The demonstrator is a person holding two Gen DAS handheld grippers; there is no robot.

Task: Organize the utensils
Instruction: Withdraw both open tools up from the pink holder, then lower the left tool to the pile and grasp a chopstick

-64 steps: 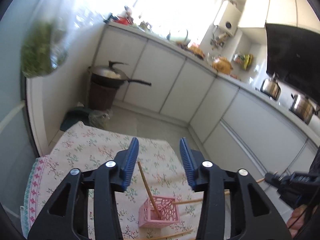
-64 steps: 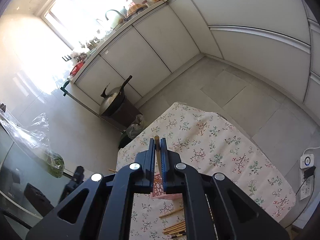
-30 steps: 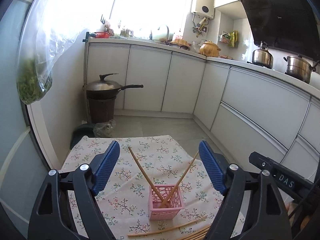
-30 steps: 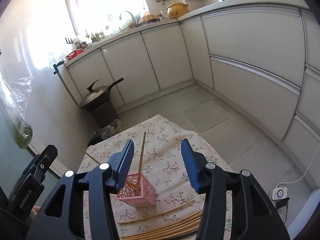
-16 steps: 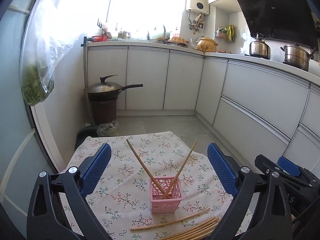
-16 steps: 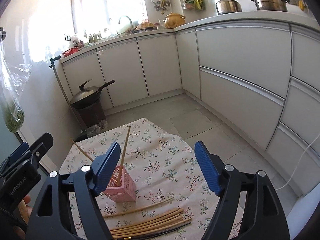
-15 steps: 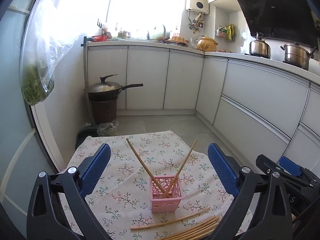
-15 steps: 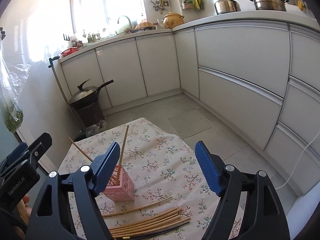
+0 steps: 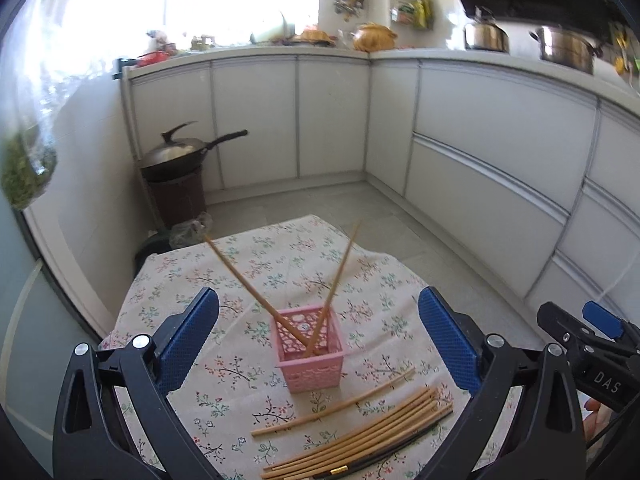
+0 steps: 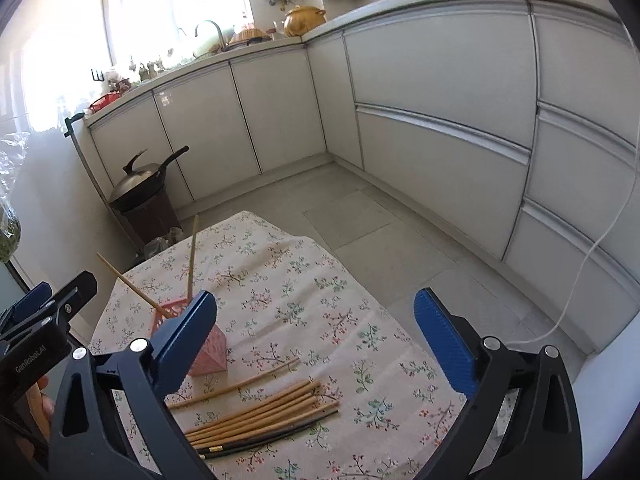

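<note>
A pink lattice basket (image 9: 311,348) stands on the floral tablecloth (image 9: 248,376) and holds two wooden chopsticks (image 9: 338,276) that lean apart in a V. Several chopsticks (image 9: 360,436) lie bundled on the cloth in front of it, one (image 9: 332,406) lying apart. My left gripper (image 9: 320,340) is open and empty, held above and behind the basket. My right gripper (image 10: 320,340) is open and empty over the cloth, with the basket (image 10: 208,354) partly hidden behind its left finger and the bundle (image 10: 264,416) below. Each gripper shows at the edge of the other's view.
The small table stands in a kitchen corner. A covered wok (image 9: 180,152) sits on a brown bin by the wall. White cabinets (image 9: 480,168) run along the back and right. A bag of greens (image 9: 24,172) hangs at the left.
The right gripper let go of a chopstick into the basket and opened. Both grippers drew back and opened wider; the view has tilted down toward the table.
</note>
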